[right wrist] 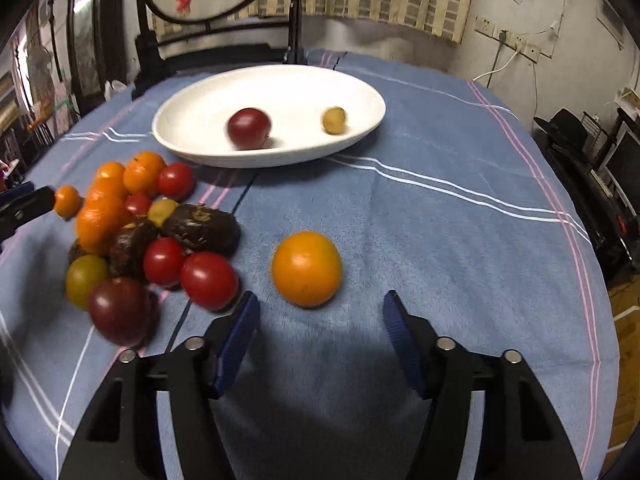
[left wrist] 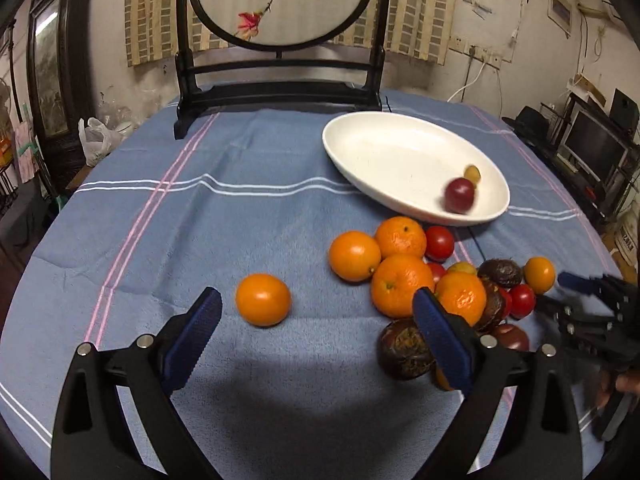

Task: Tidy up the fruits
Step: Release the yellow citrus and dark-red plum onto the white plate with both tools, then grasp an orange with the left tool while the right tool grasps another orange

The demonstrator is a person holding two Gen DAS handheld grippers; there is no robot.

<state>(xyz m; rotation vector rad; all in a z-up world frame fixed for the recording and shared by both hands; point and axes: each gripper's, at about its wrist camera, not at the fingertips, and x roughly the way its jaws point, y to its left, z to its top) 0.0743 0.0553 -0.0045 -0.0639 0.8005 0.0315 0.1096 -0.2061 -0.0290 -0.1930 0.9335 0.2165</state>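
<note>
A white oval plate (left wrist: 372, 152) (right wrist: 200, 112) holds a dark red plum (left wrist: 460, 195) (right wrist: 249, 128), blurred, and a small yellow-green fruit (left wrist: 473, 173) (right wrist: 334, 120). A pile of oranges (left wrist: 402, 285), red tomatoes (right wrist: 208, 280) and dark passion fruits (right wrist: 202, 228) lies on the blue cloth. My left gripper (left wrist: 318, 304) is open and empty, just behind a lone orange (left wrist: 263, 299). My right gripper (right wrist: 320, 310) is open and empty, just behind another lone orange (right wrist: 307, 268). The right gripper also shows in the left wrist view (left wrist: 592, 304).
A dark wooden stand with a round painted screen (left wrist: 280, 0) stands at the table's far edge. The blue striped cloth (left wrist: 200, 220) covers the round table. Shelves and a monitor (left wrist: 592, 148) lie beyond the right edge.
</note>
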